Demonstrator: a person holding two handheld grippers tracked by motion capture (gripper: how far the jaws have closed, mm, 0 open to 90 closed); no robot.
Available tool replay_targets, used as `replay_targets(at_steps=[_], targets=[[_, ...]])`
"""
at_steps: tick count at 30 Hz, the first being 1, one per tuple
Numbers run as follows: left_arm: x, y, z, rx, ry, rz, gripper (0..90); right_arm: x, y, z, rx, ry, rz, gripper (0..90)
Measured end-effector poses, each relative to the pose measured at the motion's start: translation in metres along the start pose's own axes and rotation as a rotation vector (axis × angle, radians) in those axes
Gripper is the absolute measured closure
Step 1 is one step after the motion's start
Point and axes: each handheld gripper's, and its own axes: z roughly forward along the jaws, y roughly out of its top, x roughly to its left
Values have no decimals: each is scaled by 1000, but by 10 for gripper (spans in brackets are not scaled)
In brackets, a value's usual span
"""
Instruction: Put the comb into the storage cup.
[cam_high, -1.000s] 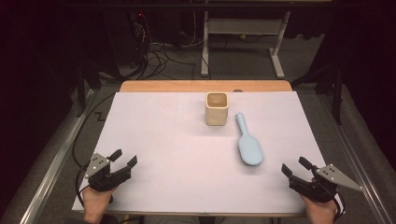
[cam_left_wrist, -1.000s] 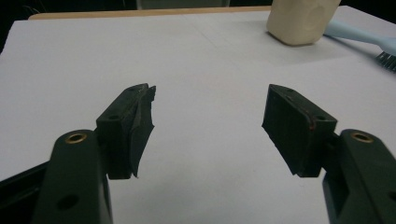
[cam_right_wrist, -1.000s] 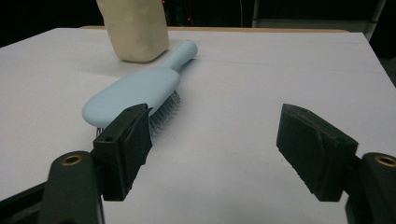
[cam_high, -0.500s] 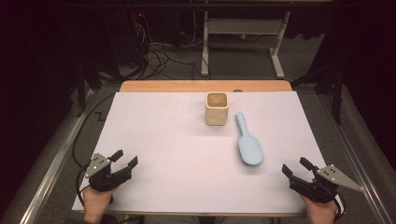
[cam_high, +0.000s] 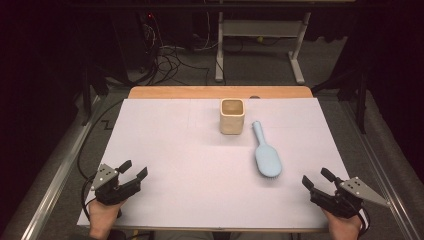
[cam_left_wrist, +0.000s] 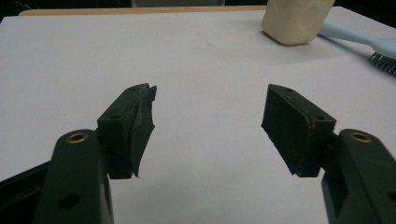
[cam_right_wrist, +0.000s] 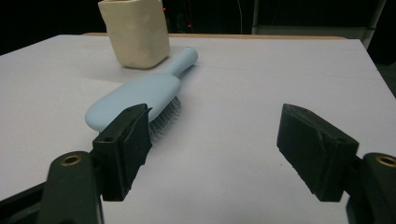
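Here, the light blue hairbrush (cam_high: 266, 156) lies bristles down on the white table cover (cam_high: 190, 165), right of centre, its handle pointing toward the far edge and its broad head toward the person. Just beside the handle end, to its left and apart from it, a cream square cup (cam_high: 232, 116) stands upright with its mouth open to the top. In the right gripper view the brush (cam_right_wrist: 140, 96) sits ahead and left of the jaws, with the cup (cam_right_wrist: 135, 31) behind it.

The right gripper (cam_high: 316, 180) rests at the near right corner of the cover, near the brush head but not touching it; its jaws stand wide apart and hold nothing. The left gripper (cam_high: 133, 170) rests at the near left, well apart from both things, jaws likewise spread wide and empty. In the left gripper view the cup (cam_left_wrist: 295, 19) and a bit of the brush (cam_left_wrist: 369, 46) show far off at the upper right.
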Motion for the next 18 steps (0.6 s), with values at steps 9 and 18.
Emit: replay_targets(at_steps=[9, 18], targets=[[0, 0, 1, 1, -3, 3, 338, -2, 2, -1, -35, 5, 21, 263], [-1, 0, 2, 6, -5, 2, 339, 0, 5, 4, -44, 8, 17, 261]])
